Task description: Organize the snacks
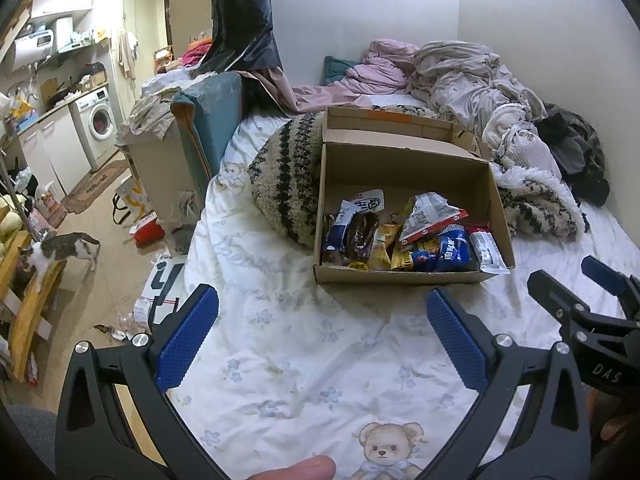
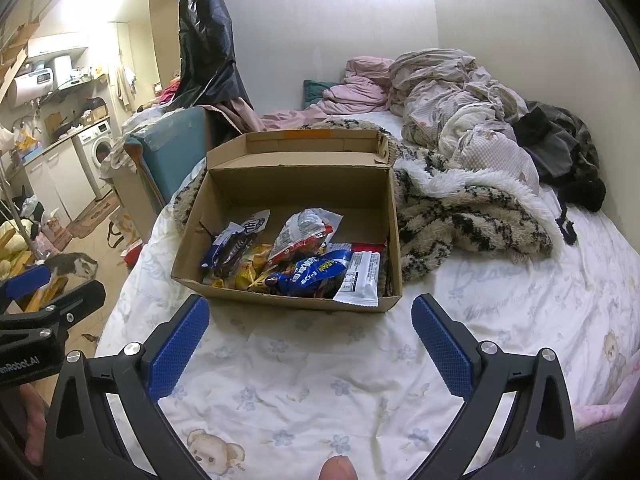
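Fingertip at the bottom edge of my left wrist view, and just above it the left tongs (image 1: 322, 324), blue pads spread wide with nothing between them, hovering over the white bedsheet printed with small blue flowers and teddy bears (image 1: 280, 360). Beyond them sits the open brown cardboard box (image 1: 400, 168) on the bed, its lid flap folded back against a shaggy cream-and-black blanket (image 1: 288, 184). Mixed snack packets (image 1: 404, 236) lie heaped in the near half of the box; the far half is bare cardboard. I see no snacks loose on the sheet.

From the right wrist view, the right tongs (image 2: 310, 330) are likewise splayed and empty, just short of the box's near wall. A white-wrapped bar (image 2: 358, 280) leans against the front right corner, beside a blue foil packet (image 2: 312, 274) and a red-and-white pouch (image 2: 304, 232).

My judgement: gathering looks finished, since everything is inside the box, but the pile is jumbled. If sorting or lining up is wanted, that part remains.
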Motion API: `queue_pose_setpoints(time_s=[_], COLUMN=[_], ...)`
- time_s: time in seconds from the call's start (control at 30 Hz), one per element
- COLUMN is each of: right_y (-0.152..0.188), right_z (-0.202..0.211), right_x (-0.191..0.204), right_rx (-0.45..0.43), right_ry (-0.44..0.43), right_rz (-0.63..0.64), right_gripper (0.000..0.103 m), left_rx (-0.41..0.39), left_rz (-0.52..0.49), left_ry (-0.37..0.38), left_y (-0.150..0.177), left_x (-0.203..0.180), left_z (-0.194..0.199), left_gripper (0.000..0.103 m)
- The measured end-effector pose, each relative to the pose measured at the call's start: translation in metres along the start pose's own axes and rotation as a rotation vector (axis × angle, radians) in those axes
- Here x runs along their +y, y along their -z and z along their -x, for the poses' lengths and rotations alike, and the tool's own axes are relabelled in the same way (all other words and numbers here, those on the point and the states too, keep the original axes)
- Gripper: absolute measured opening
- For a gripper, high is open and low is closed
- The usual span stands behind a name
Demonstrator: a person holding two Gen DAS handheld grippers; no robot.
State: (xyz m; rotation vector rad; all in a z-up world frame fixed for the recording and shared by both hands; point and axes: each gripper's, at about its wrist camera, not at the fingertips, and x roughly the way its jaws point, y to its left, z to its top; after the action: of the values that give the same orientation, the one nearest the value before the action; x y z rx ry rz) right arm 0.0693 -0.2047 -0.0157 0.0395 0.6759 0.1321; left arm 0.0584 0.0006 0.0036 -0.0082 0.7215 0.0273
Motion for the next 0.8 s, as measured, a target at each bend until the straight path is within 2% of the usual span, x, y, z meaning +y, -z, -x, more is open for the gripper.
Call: queue_pose_setpoints(time_s=[0.8], right_y=[-0.0009], right_z=[0.0008], right_x=[-0.0051], right_rx=[0.005], right_ry=[-0.003], right_rz=[-0.021], right_gripper=[0.103], left_rx=[0.009], left_rz=[-0.007], left_ry=[-0.005], left_y=[0.0002], left_x=[0.0030], left_z=[-0.0036], left_gripper=[0.103])
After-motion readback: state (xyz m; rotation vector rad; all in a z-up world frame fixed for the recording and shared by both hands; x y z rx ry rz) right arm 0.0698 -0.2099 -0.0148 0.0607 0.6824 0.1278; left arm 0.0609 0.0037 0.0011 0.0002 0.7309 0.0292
